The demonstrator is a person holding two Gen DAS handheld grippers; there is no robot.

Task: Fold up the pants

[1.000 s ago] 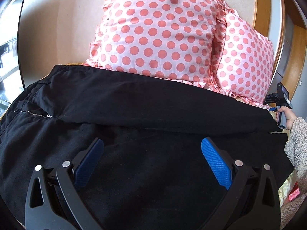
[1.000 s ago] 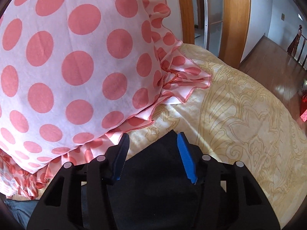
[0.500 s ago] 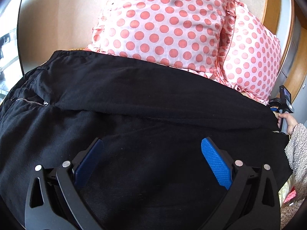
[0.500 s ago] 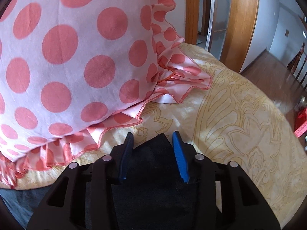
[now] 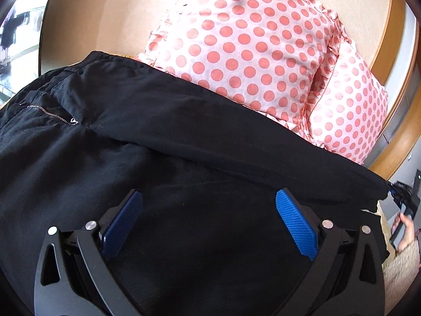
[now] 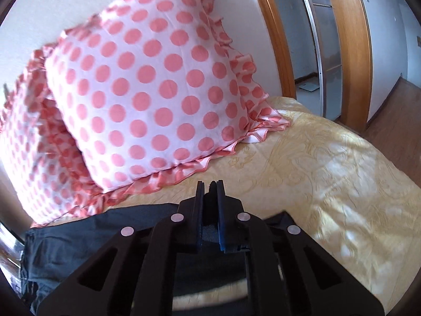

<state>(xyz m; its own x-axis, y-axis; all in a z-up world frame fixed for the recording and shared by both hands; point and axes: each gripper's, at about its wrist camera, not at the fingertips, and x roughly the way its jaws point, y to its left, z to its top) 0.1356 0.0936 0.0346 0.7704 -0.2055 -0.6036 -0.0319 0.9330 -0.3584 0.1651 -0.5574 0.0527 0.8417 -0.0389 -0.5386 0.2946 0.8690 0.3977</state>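
your left gripper (image 5: 209,212) is hovering spread wide over the black pants (image 5: 163,142); your right gripper (image 6: 210,193) is pinching their hem above the bedspread (image 6: 329,163).

Pants (image 5: 184,137) plain black w/ silver zip (image 5: 50,112). Pillows (image 5: 250,44) white w/ pink dots, pink frill edges. Bedspread (image 6: 329,163) yellow-gold, swirly pattern; gripper pads (image 5: 296,227) blue.

Two pink polka-dot pillows with ruffled edges stand propped against a pale headboard (image 5: 110,13): the larger pillow (image 5: 244,44) left, the second pillow (image 5: 350,110) beside and partly behind it. Bed carries a yellow patterned bedspread (image 6: 329,173). Wooden door frame (image 6: 355,47) and wood floor (image 6: 400,121) lie beyond.
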